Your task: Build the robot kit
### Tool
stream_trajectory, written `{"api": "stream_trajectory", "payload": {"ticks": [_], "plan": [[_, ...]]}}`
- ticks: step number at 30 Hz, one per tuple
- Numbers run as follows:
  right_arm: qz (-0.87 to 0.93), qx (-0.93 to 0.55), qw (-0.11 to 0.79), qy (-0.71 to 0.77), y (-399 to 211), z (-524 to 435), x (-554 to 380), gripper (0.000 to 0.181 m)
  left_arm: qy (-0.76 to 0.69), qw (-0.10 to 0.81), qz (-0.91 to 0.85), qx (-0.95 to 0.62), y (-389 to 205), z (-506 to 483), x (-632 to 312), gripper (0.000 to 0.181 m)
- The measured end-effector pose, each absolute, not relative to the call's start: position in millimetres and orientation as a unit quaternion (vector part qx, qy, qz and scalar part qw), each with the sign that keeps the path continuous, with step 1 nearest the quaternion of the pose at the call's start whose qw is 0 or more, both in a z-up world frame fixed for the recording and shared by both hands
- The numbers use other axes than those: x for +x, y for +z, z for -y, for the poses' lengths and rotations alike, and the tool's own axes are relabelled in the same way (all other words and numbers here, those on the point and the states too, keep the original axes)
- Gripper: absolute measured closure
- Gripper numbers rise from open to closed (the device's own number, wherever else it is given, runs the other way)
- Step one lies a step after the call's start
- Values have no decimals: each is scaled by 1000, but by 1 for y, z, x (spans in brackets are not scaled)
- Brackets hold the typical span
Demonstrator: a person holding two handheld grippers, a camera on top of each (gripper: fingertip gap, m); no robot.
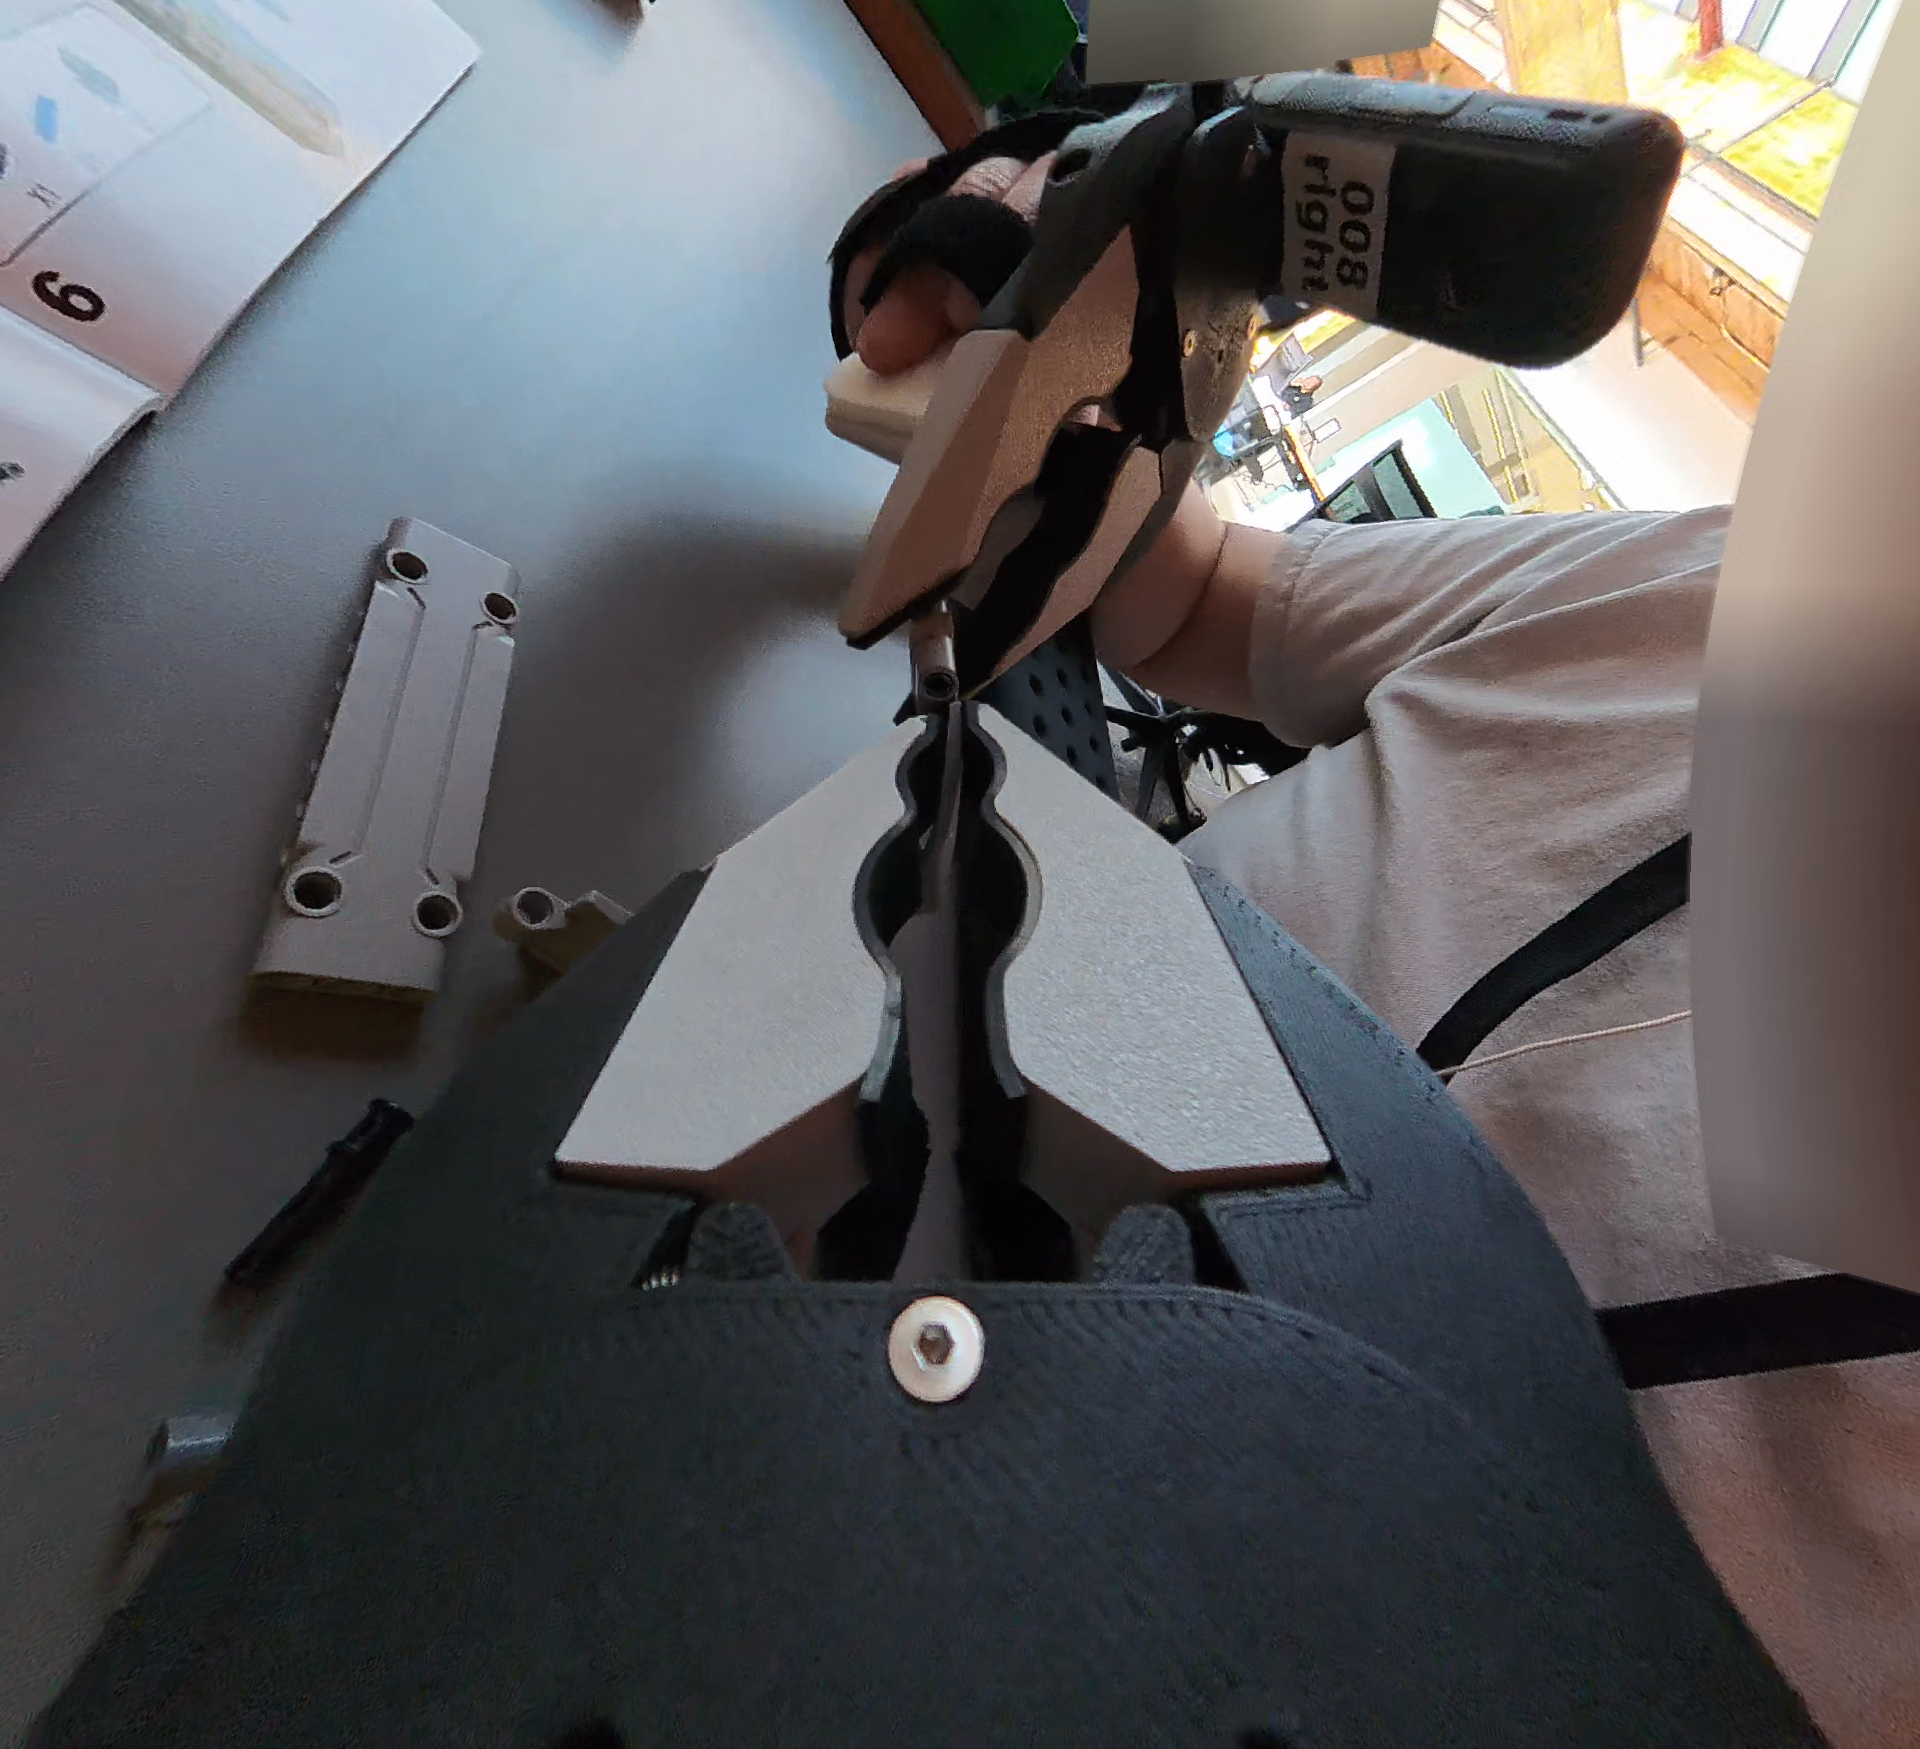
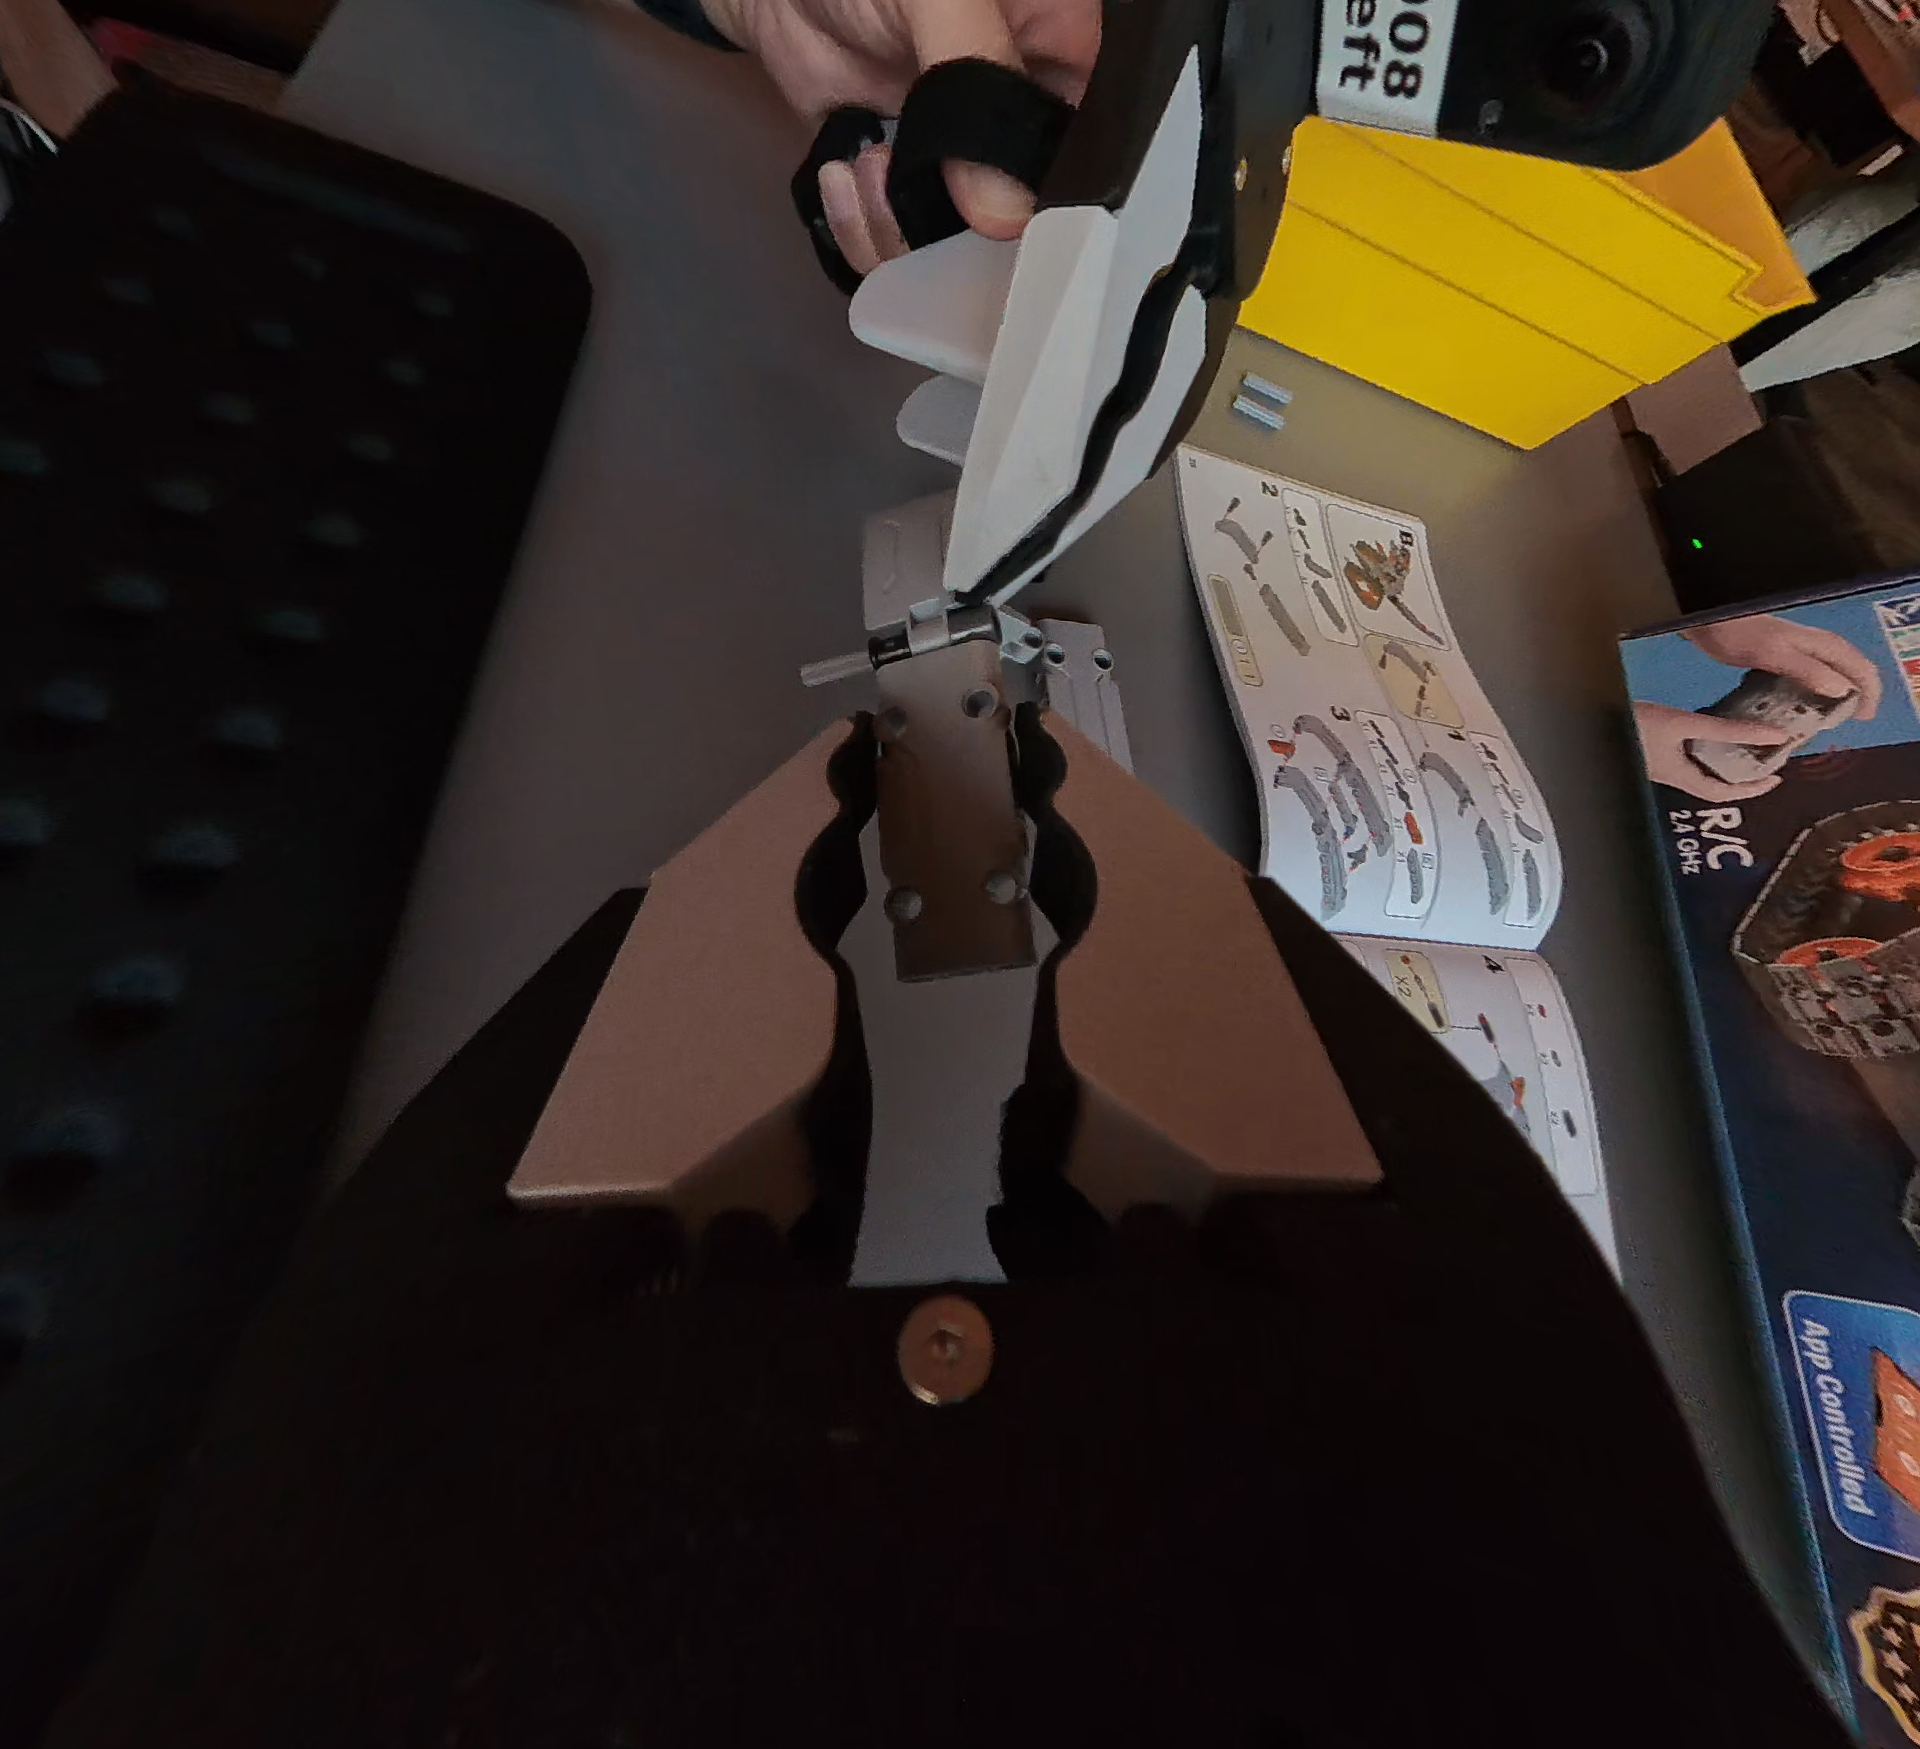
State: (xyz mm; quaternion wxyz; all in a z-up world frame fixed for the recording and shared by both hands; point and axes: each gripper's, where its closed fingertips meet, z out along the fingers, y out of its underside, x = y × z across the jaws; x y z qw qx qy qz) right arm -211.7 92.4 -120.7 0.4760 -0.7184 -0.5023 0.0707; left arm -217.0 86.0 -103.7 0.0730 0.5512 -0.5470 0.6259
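Left wrist view: the left claw point(image 1: 948, 743) is closed on the thin edge of a grey flat plate point(image 1: 940, 852), which runs back between its fingers. Directly ahead of its tips, the right claw point(image 1: 914, 629) reaches in from above, pinching a small grey connector piece point(image 1: 935, 669) that touches the plate's far end. A hand point(image 1: 935, 265) with black straps works that claw's handle. To the left of the left claw, a grey panel with four corner holes point(image 1: 390, 774) lies on the grey desk point(image 1: 623, 349), with a small tan piece point(image 1: 556, 920) just beside it and a black pin point(image 1: 312, 1190) nearer the camera. An instruction booklet point(image 1: 197, 120) lies farther off to the left. Right wrist view: the right claw point(image 2: 945, 733) is closed on the same grey flat plate point(image 2: 951, 826), seen face-on with four studs. At the plate's far end sits a small grey connector piece point(image 2: 935, 634), gripped by the shut left claw point(image 2: 982, 587) coming down from above. To the right lie an open instruction booklet point(image 2: 1382, 712), a yellow bin point(image 2: 1475, 297) and a blue toy box point(image 2: 1797, 1024); a black perforated tray point(image 2: 208, 608) is to the left.
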Motion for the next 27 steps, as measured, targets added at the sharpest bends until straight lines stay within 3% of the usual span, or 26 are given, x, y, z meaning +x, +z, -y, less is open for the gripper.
{"api": "stream_trajectory", "payload": {"ticks": [6,10,27], "plan": [[490,-724,477,91,-118,-92,-212,155,619,48,564,544,-106,-86,-212,157],[494,-719,480,97,-117,-91,-217,155,608,29,581,541,-111,-84,-211,171],[493,-700,486,175,-107,-79,-226,155,607,32,620,496,-101,-71,-222,173]]}}
